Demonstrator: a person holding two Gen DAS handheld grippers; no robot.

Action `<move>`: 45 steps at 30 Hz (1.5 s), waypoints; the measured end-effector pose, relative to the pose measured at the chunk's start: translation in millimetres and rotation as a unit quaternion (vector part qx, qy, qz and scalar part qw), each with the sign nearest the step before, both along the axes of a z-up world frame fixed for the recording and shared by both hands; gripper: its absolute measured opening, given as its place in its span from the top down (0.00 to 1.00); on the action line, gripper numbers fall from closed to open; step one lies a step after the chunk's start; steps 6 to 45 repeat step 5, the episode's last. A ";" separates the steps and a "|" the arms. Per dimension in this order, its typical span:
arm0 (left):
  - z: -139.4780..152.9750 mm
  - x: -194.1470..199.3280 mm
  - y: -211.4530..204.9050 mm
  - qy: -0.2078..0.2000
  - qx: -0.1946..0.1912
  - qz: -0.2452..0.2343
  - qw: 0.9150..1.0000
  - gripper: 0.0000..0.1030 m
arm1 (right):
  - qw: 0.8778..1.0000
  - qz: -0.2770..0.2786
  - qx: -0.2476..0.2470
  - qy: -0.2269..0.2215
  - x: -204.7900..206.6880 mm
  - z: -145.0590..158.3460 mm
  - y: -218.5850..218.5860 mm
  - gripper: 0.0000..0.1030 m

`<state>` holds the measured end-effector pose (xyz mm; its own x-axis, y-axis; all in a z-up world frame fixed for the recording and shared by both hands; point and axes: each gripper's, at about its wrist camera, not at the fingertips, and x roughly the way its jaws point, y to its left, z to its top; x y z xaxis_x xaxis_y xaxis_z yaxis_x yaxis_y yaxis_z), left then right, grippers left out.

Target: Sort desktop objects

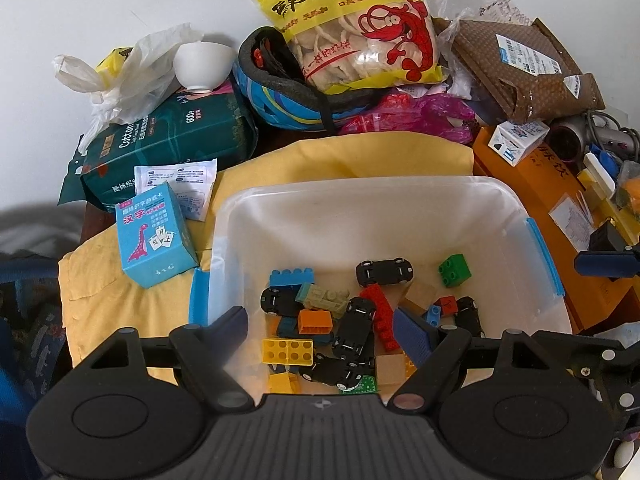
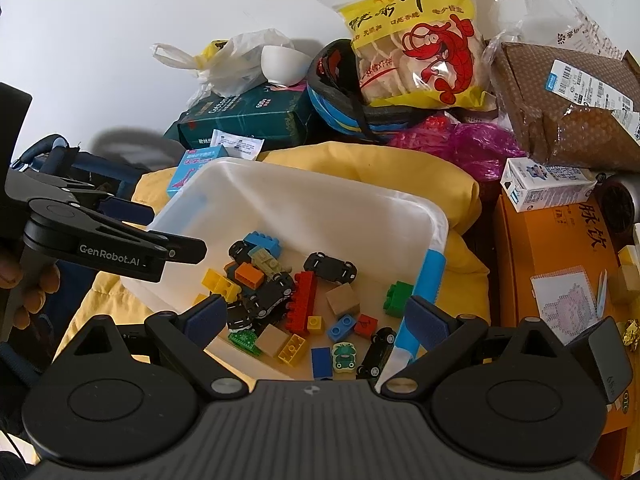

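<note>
A translucent plastic bin (image 1: 360,192) (image 2: 304,196) with blue clips sits on a yellow cloth (image 1: 132,288). It holds several toy bricks and black toy cars, among them a red brick (image 1: 378,312) (image 2: 302,300) and a green brick (image 1: 455,270) (image 2: 398,298). My left gripper (image 1: 324,326) hovers open over the bin's near edge, with nothing between its fingers. My right gripper (image 2: 320,314) hovers open over the bin's near right corner, also holding nothing. In the right wrist view the left gripper's body (image 2: 104,248) reaches in from the left, held by a hand (image 2: 24,292).
Behind the bin lie a blue card box (image 1: 150,236), a dark green tissue pack (image 1: 168,144), a white bowl (image 1: 202,64), a helmet (image 1: 288,92), a shrimp-cracker bag (image 1: 352,24) and a brown parcel (image 1: 528,68). At the right sit an orange box (image 2: 560,264) and a milk carton (image 2: 548,184).
</note>
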<state>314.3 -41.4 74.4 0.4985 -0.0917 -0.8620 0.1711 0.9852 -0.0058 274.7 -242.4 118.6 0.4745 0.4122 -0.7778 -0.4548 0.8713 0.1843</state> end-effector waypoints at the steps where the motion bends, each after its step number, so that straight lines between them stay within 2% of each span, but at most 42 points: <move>1: 0.1 -0.7 0.2 -0.002 -0.001 -0.002 1.000 0.20 | 1.000 0.000 0.000 0.000 0.0 -0.3 0.3 0.05; 5: 0.8 -2.5 -0.8 -0.012 -0.001 -0.004 1.000 0.20 | 1.000 0.000 0.000 0.001 -0.2 -2.2 -0.2 0.05; 45: 0.8 -2.5 -0.8 -0.012 -0.001 -0.004 1.000 0.20 | 1.000 0.000 0.000 0.001 -0.2 -2.2 -0.2 0.05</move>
